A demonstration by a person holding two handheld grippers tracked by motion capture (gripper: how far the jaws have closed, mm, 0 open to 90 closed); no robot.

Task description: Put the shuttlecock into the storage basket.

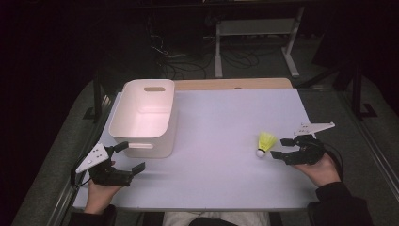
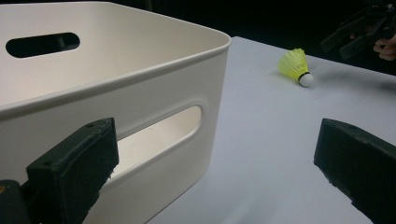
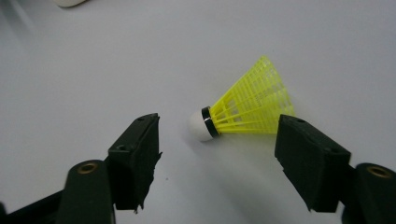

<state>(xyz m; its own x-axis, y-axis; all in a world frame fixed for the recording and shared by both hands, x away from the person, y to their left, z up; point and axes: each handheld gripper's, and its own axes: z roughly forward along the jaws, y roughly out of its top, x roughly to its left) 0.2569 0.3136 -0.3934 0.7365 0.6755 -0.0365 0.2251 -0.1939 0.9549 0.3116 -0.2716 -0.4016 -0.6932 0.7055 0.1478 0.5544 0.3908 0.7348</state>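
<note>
Your right tongs [image 3: 217, 154] gape wide around the yellow plastic-skirted shuttlecock [image 3: 243, 107] lying on the pale worktop [image 1: 221, 132], seemingly poised to pinch it, while your left tongs [image 1: 127, 157], equally wide, wait beside the cream plastic bin [image 1: 143, 115].

The room is dark around the lit table [image 1: 226, 183]. Behind the table a white frame [image 1: 256, 28] stands on grey floor [image 1: 324, 56], with black cables [image 1: 188, 63] near it. A wooden board [image 1: 235, 84] touches the table's far edge.
</note>
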